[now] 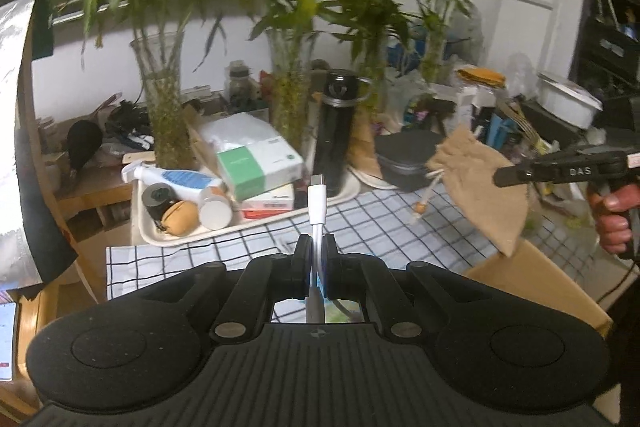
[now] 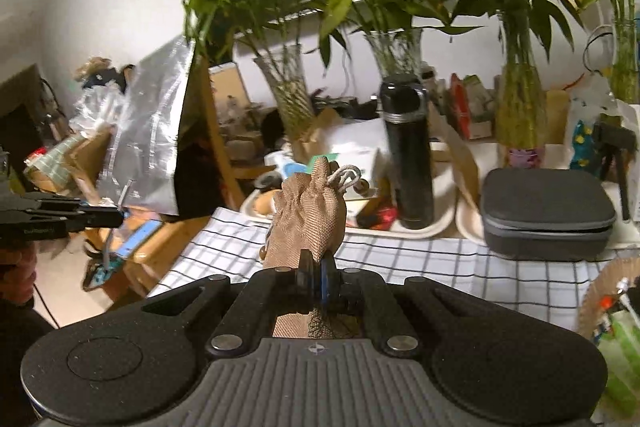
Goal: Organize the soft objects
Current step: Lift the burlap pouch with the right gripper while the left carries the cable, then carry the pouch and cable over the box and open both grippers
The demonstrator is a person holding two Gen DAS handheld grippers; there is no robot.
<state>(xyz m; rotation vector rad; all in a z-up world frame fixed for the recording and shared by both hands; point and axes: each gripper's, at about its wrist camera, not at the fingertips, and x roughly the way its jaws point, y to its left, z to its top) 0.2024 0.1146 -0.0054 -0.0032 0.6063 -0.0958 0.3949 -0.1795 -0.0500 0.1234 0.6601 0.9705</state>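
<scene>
1. We see the left tool (image 1: 316,247) closed on a white USB cable (image 1: 317,205). The cable's long axis runs straight forward along the fingers, and its metal connector tip points away from the camera, toward the black flask (image 1: 335,131).
2. In the right wrist view we see the right tool (image 2: 316,265) closed on a tan drawstring pouch (image 2: 310,215). The pouch stands roughly upright between the fingers, its long axis vertical in this view, with the gathered mouth and white cord loops at the top.
3. In the left wrist view the same pouch hangs in the air from the right tool (image 1: 516,174), above the checked cloth (image 1: 384,223) on the table. Here its long axis is tilted: the gathered mouth points up and to the left, and the closed end points down and to the right, toward a cardboard box (image 1: 536,283).
4. We note a beaded cord end dangling below the mouth of the pouch.
5. Behind the cloth, a white tray (image 1: 176,235) holds the flask and assorted bottles; a grey zip case (image 2: 548,211) sits just beside it.
</scene>
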